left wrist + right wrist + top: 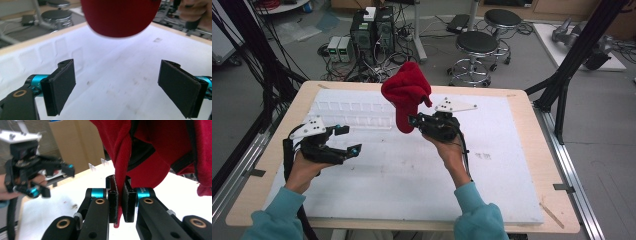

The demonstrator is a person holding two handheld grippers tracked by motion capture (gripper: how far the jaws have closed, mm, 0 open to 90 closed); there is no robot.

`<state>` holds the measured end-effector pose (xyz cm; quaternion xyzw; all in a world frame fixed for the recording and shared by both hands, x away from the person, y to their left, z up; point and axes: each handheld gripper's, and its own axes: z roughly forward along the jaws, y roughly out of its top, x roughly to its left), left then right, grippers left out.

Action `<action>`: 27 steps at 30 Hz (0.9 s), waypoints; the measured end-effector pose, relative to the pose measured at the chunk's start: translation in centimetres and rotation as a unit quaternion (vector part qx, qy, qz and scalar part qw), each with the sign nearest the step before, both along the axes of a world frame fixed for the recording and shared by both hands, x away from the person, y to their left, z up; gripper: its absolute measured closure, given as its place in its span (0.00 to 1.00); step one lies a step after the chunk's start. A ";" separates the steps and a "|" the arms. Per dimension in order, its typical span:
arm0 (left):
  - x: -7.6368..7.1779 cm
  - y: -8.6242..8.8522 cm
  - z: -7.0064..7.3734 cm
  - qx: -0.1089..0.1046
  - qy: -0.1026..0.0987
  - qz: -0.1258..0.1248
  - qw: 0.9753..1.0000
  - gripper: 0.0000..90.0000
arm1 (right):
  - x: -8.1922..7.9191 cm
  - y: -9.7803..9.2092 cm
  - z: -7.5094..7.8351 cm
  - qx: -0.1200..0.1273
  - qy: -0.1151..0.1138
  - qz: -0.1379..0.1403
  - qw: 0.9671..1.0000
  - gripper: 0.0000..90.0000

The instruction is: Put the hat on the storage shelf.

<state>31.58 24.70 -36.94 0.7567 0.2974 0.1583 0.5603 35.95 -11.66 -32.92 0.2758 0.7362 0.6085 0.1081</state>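
The left tongs [348, 140] are held wide open with nothing between the jaws, low over the white sheet [402, 175] that covers the bench [537, 150]. To their right the right tongs [414, 121] are closed on a fold of the red cloth [406, 92], which is lifted clear of the sheet and hangs above and in front of the jaws. In the right gripper view the fabric [160, 152] is pinched tight between the two black pads [128, 202]. Around both tongs the white sheet is bare, with wide room on every side up to the wooden border. Beyond the far edge, on the floor, stand two round stools [477, 47] and some computer boxes [372, 30] with many cables.
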 end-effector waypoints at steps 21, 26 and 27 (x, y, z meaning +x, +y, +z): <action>-3.5 3.3 -7.1 0.006 0.004 0.080 0.997 0.17 | 3.8 5.3 -1.2 -0.006 -0.020 -0.031 0.999 0.95; -3.6 3.4 -7.6 0.004 -0.002 0.085 0.996 0.17 | 4.5 6.2 -1.7 -0.006 -0.024 -0.042 0.999 0.95; -3.6 3.4 -7.7 0.006 -0.001 0.085 0.996 0.17 | 4.6 6.4 -1.8 -0.007 -0.025 -0.043 0.999 0.95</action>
